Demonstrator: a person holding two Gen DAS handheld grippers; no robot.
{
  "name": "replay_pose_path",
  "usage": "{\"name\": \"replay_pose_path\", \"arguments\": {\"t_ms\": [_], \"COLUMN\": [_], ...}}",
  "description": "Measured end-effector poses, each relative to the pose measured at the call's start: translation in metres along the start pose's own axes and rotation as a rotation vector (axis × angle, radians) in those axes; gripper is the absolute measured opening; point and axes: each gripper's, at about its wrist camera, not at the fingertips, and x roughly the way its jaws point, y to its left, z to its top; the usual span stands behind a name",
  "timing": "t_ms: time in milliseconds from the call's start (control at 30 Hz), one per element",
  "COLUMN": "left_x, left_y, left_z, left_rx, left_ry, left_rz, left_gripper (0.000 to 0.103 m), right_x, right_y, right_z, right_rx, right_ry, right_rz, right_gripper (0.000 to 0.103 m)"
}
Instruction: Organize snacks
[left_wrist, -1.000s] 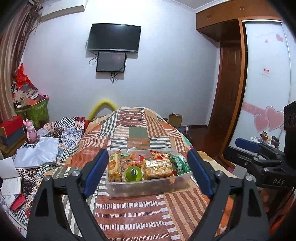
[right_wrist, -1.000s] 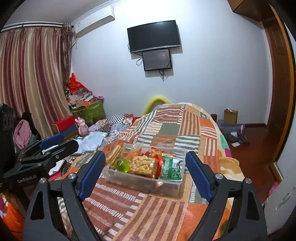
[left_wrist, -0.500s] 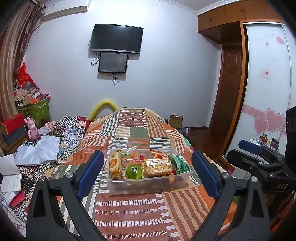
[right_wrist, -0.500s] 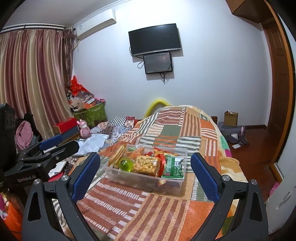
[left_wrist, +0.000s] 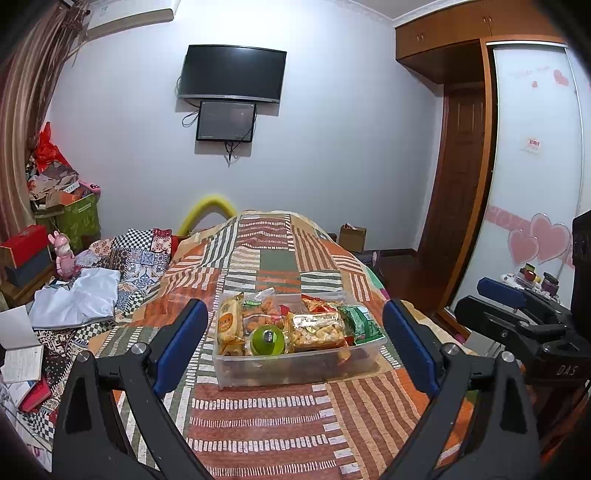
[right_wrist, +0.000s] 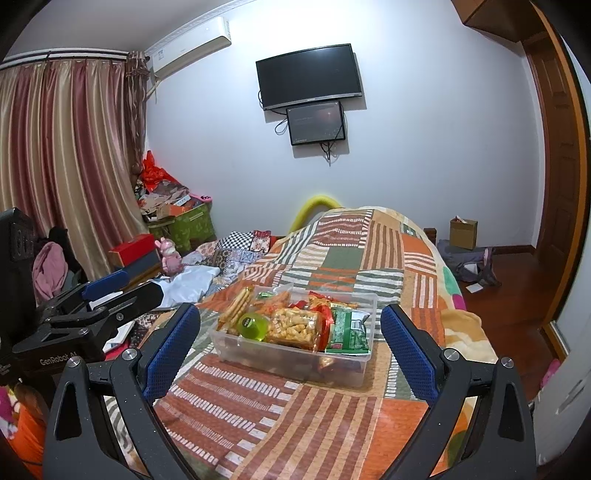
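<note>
A clear plastic bin sits on the striped patchwork bedspread, filled with snack packs: a biscuit pack, a green jelly cup, a bag of puffed snacks and a green packet. My left gripper is open and empty, held back from the bin's near side. My right gripper is open and empty, also short of the bin. Each gripper shows in the other's view, the right and the left.
Clothes and a patterned quilt lie on the bed's left side with a pink toy. Boxes stack by the curtain. A wardrobe stands right. A cardboard box sits on the floor.
Both grippers have drawn back and risen slightly, so the bin looks smaller and farther off. Both stay open. The bin and snacks have not moved.
</note>
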Motion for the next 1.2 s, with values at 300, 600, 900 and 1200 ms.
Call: {"name": "replay_pose_path", "arguments": {"t_ms": [300,600,900,1200], "left_x": [0.0002,0.0016,0.002,0.0024], "left_y": [0.0003,0.0007,0.0011,0.0012], "left_z": [-0.0006,-0.0004,0.0,0.0002], "left_rx": [0.004,0.007,0.009,0.011], "left_ry": [0.004,0.01,0.01,0.011], "left_rz": [0.0,0.0,0.003,0.003], "left_gripper": [0.096,0.097,0.097,0.097], "right_x": [-0.0002,0.0003,0.0007,0.0012], "right_y": [0.0009,0.0008,0.0003,0.0003], "right_z": [0.0002,0.0004,0.0006,0.0], "right_rx": [0.002,0.004,0.006,0.008], "right_ry": [-0.001,0.0,0.0,-0.001], "right_rz": [0.0,0.0,0.001,-0.004], "right_gripper": [0.098,0.098,0.098,0.098]}}
